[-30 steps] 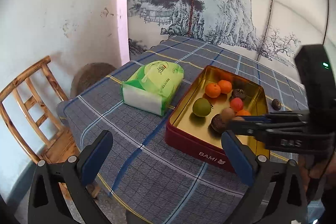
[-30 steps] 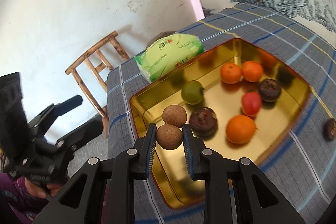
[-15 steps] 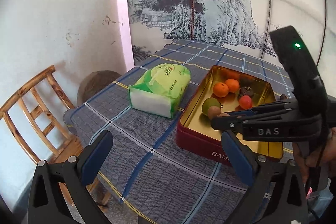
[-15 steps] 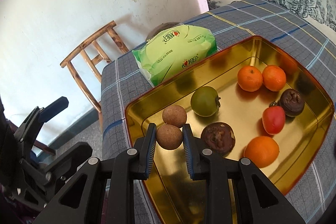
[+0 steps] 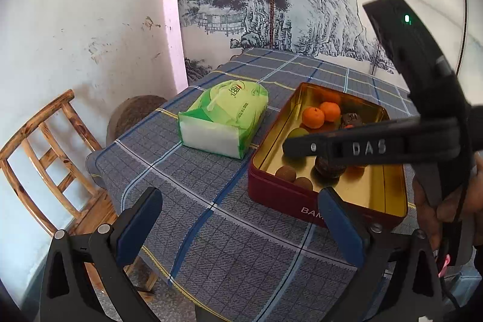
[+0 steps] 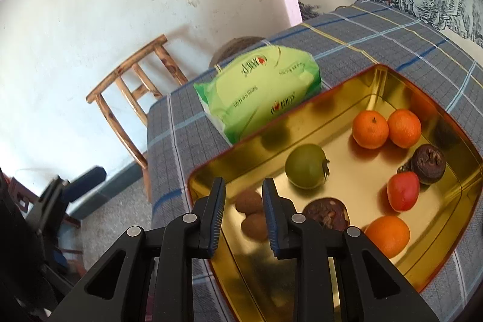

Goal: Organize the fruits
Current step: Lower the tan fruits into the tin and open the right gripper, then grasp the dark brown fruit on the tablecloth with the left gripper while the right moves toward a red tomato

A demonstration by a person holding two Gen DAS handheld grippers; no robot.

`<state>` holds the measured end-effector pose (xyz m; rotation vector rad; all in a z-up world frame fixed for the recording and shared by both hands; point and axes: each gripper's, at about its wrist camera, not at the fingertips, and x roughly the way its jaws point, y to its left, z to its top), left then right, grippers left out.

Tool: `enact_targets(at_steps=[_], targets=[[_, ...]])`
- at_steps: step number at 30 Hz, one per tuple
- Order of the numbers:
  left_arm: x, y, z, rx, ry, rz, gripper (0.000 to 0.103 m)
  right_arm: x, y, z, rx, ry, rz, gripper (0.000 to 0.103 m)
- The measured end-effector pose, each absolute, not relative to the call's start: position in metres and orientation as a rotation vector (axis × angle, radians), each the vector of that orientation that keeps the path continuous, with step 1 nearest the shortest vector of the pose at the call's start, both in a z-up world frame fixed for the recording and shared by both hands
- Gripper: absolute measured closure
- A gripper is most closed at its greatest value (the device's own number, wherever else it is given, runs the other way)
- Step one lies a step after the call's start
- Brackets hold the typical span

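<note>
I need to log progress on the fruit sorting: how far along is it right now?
Done: the tin holds oranges, a green fruit and two brown fruits lying loose near its corner. In hand: nothing; the right gripper and left gripper are open. No loose fruit shows outside the tin.

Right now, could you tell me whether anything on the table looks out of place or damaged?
Nothing looks spilled or damaged. All the fruit in view sits inside the gold tin: two brown ones touching in its near corner, beneath the open right gripper. The only non-fruit item is the green tissue pack beside the tin.
</note>
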<state>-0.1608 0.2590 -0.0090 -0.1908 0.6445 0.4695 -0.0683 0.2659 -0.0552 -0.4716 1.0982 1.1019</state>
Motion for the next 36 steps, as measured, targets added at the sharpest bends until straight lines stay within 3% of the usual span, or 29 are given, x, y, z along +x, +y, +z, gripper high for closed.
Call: enact_targets(at_steps=[10,16,18,24,30,36], targets=[[-0.16,0.254,-0.009,-0.171,0.655,0.465,0.001,-0.078,0.248,-0.032,-0.433,1.043,1.112,0.073],[-0.161,0.247,-0.005,-0.142,0.644,0.459,0.001,-0.088,0.207,-0.008,-0.447,0.955,1.085,0.059],[-0.161,0.245,-0.003,-0.136,0.633,0.448,0.001,-0.088,0.179,0.003,-0.43,0.92,1.058,0.049],[-0.158,0.226,0.013,-0.133,0.564,0.339,0.001,-0.072,0.082,0.025,-0.419,0.832,0.867,0.038],[-0.121,0.198,0.032,-0.147,0.637,0.145,0.001,-0.026,-0.041,0.032,-0.308,0.835,0.542,0.036],[-0.056,0.126,0.058,0.02,0.636,-0.028,0.001,-0.003,-0.135,0.029,-0.216,0.834,0.358,0.036]])
